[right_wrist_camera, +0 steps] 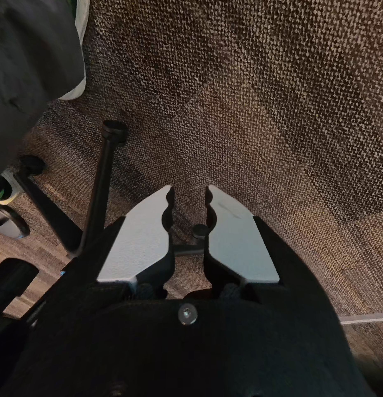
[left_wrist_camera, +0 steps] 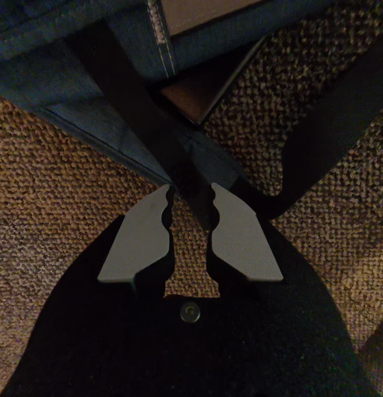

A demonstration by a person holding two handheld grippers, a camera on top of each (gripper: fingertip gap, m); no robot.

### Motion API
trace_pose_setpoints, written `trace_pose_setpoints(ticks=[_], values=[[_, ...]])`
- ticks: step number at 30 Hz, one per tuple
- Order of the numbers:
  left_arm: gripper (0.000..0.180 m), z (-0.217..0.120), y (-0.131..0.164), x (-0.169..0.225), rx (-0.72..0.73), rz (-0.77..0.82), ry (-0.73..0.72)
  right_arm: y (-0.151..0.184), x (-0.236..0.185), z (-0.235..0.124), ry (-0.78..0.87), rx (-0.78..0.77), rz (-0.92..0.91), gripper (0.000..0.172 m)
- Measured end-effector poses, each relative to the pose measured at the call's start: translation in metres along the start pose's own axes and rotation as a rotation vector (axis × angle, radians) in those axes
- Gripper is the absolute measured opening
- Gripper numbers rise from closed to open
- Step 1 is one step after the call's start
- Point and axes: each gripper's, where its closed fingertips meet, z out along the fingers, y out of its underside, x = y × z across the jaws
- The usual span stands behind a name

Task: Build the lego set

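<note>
Jeans (left_wrist_camera: 63,90) lie on the brown carpet (left_wrist_camera: 57,214), filling the upper left of the left wrist view, with a stitched seam (left_wrist_camera: 164,49) running up toward the top edge. One folded edge runs down to a point that meets the tip of the left gripper's (left_wrist_camera: 191,189) left finger (left_wrist_camera: 147,232). In the dim light it is hard to say whether it touches the tip or lies just behind it. The left gripper is released: its two grey fingers stand apart, with carpet and a dark shadow showing between them, and no cloth is pressed between the pads. A second bit of denim (left_wrist_camera: 209,159) lies just beyond the right finger (left_wrist_camera: 240,236). Beyond the jeans sits a brown box (left_wrist_camera: 186,101).

The right gripper (right_wrist_camera: 189,189) hangs over bare carpet (right_wrist_camera: 250,107), well apart from the jeans. It too is released, its jaws parted with nothing between them but floor. To its left stands a black chair base (right_wrist_camera: 100,193) whose legs end in casters (right_wrist_camera: 115,129). One caster (right_wrist_camera: 200,231) shows low in the gap between the fingers, on the floor beneath them. Dark cloth (right_wrist_camera: 31,64) fills the upper left corner.
</note>
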Motion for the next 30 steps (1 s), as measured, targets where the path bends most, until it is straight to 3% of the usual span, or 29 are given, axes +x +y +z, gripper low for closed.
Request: trace_pose_setpoints(ticks=[6, 10, 18, 22, 25, 30], values=[[0.027, 0.013, 0.005, -0.002, -0.053, 0.044, -0.042, -0.014, 0.002, 0.006, -0.01, 0.013, -0.001, 0.027], [0.017, 0.013, 0.008, -0.008, -0.072, 0.046, -0.07, -0.013, -0.005, 0.008, -0.021, 0.013, -0.01, 0.027], [0.016, -0.032, 0.012, -0.007, -0.042, -0.034, -0.033, -0.027, -0.02, -0.006, -0.032, 0.042, -0.061, 0.027], [0.016, -0.094, 0.004, 0.021, 0.024, -0.059, 0.075, -0.057, -0.031, -0.036, -0.027, 0.116, -0.134, 0.027], [0.016, -0.165, 0.002, 0.063, 0.076, -0.024, 0.201, -0.093, -0.047, -0.073, -0.018, 0.206, -0.241, 0.027], [0.016, -0.334, -0.005, 0.135, 0.255, -0.029, 0.462, -0.173, -0.11, -0.162, -0.038, 0.418, -0.472, 0.027]])
